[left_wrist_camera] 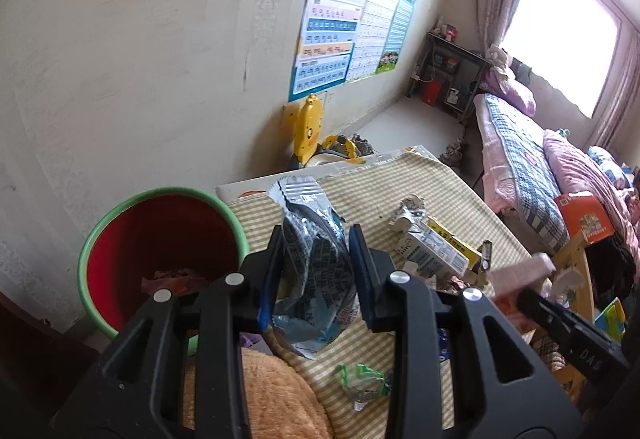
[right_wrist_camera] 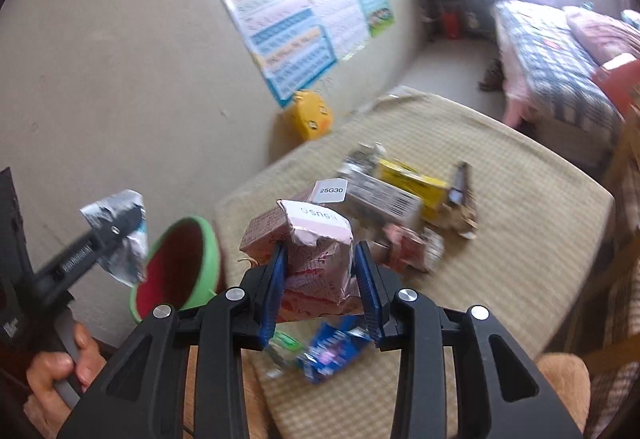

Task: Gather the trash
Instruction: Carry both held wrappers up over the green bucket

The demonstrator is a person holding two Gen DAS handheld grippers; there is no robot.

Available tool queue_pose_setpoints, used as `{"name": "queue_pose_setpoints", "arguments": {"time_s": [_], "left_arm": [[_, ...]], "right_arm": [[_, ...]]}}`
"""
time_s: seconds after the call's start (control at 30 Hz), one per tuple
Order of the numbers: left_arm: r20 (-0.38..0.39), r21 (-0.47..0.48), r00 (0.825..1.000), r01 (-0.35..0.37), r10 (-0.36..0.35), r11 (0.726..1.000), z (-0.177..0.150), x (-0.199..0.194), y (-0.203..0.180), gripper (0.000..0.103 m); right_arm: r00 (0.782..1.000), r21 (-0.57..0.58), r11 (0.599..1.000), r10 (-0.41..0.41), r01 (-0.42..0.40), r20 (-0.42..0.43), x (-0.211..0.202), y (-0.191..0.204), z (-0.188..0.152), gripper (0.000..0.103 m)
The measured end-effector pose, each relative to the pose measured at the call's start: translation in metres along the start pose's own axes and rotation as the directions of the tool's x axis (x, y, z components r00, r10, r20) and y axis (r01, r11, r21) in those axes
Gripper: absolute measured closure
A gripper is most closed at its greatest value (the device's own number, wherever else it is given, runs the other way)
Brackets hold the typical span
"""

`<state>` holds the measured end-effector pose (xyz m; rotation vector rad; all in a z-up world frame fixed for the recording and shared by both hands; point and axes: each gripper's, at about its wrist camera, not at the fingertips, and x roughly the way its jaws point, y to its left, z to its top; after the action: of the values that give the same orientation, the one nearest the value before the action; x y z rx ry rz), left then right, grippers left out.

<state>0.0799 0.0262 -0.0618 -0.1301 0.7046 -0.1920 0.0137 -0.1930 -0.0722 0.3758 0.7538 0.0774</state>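
Note:
My left gripper (left_wrist_camera: 316,239) is shut on a crumpled silver and blue foil wrapper (left_wrist_camera: 316,263), held above the table just right of the red bin with a green rim (left_wrist_camera: 160,235). From the right wrist view the wrapper (right_wrist_camera: 120,239) hangs next to the bin (right_wrist_camera: 180,271). My right gripper (right_wrist_camera: 320,255) is shut on a crushed pink carton (right_wrist_camera: 316,251) above the table. More trash lies on the striped tablecloth: a white carton (left_wrist_camera: 432,255), a yellow box (right_wrist_camera: 412,179), a green wrapper (left_wrist_camera: 364,383) and a blue wrapper (right_wrist_camera: 332,355).
The bin holds some scraps (left_wrist_camera: 172,279). The table (right_wrist_camera: 520,239) stands against a wall with posters (left_wrist_camera: 344,39). A yellow toy (left_wrist_camera: 308,131) sits behind the table. A bed (left_wrist_camera: 528,167) lies to the right under a bright window.

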Motion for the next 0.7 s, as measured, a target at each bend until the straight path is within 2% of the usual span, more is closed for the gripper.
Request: {"name": "queue_pose_setpoints", "arguments": {"time_s": [0.17, 0.33, 0.47, 0.53, 0.6, 0.7], "left_arm": [[-0.01, -0.039, 0.998, -0.057, 0.057, 0.998, -0.002, 0.003, 0.022, 0.071], [-0.032, -0.07, 0.999, -0.04, 0.038, 0.997, -0.005, 0.001, 0.044, 0.066], [-0.093, -0.048, 0.995, -0.028, 0.023, 0.998, -0.009, 0.002, 0.053, 0.057], [-0.114, -0.042, 0.993, -0.021, 0.016, 0.999, -0.01, -0.001, 0.057, 0.057], [-0.11, -0.031, 0.994, -0.027, 0.023, 0.999, -0.012, -0.006, 0.061, 0.057], [-0.087, 0.0, 0.993, -0.074, 0.074, 0.997, -0.014, -0.011, 0.066, 0.057]], "right_arm": [[0.998, -0.077, 0.995, 0.058, -0.058, 0.002, 0.022, 0.037, 0.009, 0.07], [0.994, -0.117, 0.987, 0.107, -0.108, -0.014, 0.047, 0.065, 0.016, 0.07], [0.988, -0.153, 0.976, 0.152, -0.155, -0.03, 0.065, 0.085, 0.02, 0.069], [0.985, -0.173, 0.97, 0.171, -0.173, -0.028, 0.071, 0.094, 0.022, 0.069], [0.982, -0.178, 0.966, 0.184, -0.186, -0.029, 0.077, 0.1, 0.026, 0.069], [0.98, -0.185, 0.963, 0.187, -0.196, -0.064, 0.093, 0.113, 0.032, 0.069]]}}
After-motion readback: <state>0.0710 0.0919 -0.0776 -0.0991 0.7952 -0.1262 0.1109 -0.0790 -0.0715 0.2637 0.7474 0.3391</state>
